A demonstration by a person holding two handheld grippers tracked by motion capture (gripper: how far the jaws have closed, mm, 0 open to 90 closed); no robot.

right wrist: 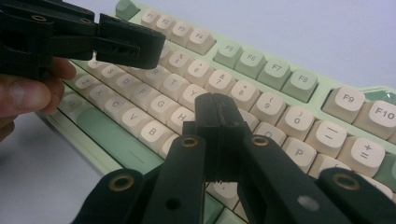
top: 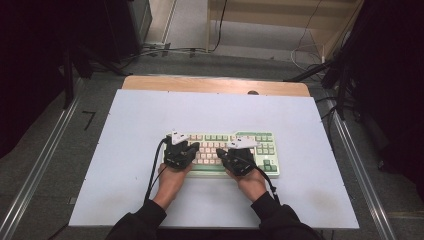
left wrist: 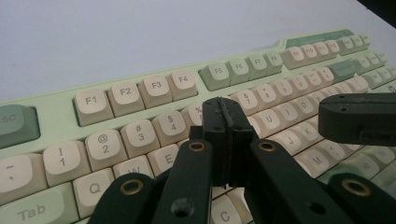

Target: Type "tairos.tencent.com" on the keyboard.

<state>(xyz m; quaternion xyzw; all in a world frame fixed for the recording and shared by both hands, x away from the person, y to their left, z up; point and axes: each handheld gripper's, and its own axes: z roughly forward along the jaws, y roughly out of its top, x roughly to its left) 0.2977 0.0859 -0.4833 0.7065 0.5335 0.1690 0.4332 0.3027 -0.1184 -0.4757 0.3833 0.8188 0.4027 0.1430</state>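
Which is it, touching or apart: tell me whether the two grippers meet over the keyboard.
Apart. The high view shows a stretch of keyboard between the left gripper and the right gripper.

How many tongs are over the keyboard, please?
2. The left tongs hang over the keyboard's left half, the right tongs over its middle. Both are shut and hold nothing.
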